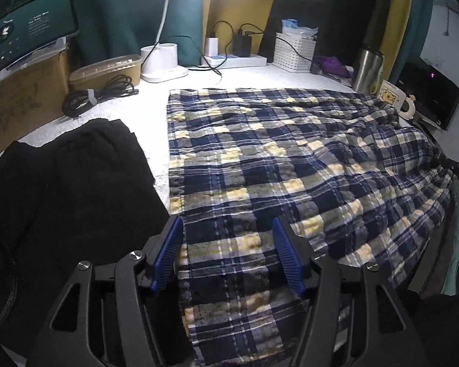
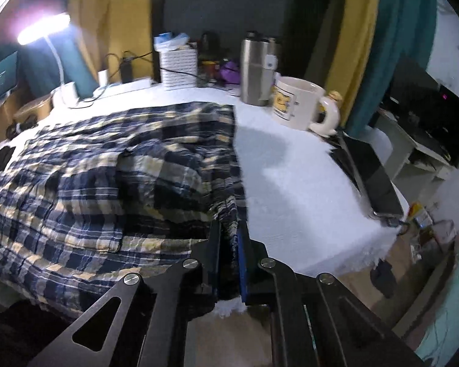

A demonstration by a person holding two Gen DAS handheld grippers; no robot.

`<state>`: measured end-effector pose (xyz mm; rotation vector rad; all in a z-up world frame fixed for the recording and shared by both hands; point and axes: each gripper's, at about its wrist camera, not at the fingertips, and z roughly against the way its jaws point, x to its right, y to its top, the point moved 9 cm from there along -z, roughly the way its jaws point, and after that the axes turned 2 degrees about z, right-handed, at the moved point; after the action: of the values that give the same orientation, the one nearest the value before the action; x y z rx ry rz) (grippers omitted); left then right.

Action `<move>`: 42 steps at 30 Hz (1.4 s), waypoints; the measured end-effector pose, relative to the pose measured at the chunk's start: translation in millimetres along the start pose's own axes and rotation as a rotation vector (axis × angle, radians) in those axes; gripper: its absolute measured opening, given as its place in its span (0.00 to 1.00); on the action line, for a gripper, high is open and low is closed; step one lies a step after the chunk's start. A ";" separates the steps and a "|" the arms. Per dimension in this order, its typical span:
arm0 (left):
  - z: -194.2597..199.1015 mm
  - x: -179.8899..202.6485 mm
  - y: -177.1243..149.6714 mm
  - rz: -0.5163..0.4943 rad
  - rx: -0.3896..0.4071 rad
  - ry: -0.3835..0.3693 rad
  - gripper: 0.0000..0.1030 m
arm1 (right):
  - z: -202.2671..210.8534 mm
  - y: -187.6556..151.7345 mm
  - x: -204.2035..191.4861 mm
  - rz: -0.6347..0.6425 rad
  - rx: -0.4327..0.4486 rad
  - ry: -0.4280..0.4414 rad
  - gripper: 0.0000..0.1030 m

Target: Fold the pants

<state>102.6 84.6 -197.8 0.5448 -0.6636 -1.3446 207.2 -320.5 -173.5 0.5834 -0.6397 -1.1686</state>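
Your left gripper [image 1: 228,255] hangs with fingers wide over the navy-and-yellow plaid flannel pants [image 1: 290,165], spread on the white textured surface [image 1: 150,113]. Your right gripper [image 2: 229,244] pinches their waistband at 6 o'clock; a cream ceramic mug [image 2: 300,104] stands at 1 o'clock.

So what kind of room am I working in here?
Probably a bedroom or dorm desk at home, not a lab. The plaid pants lie on a white-covered table crowded with personal things: a cartoon mug, a steel tumbler and a power strip with chargers, with curtains behind.
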 end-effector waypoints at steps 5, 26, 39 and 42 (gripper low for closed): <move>-2.8 -3.5 -5.8 0.002 -0.014 0.027 0.59 | -32.6 -14.0 8.6 -0.025 -0.041 -0.008 0.09; 29.8 20.4 -15.0 -0.023 0.029 0.004 0.73 | 25.5 -74.2 4.7 0.069 -0.007 -0.111 0.92; 21.7 27.0 -20.7 -0.019 0.013 -0.013 0.73 | 0.9 -78.1 -36.8 0.246 0.003 -0.178 0.94; 21.9 27.9 -22.5 -0.023 0.020 -0.030 0.81 | 12.7 -60.1 -40.7 0.260 0.044 -0.171 0.94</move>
<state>74.0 54.0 -194.8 0.5504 -0.6975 -1.3711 148.9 -300.0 -213.8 0.4248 -0.8626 -0.9680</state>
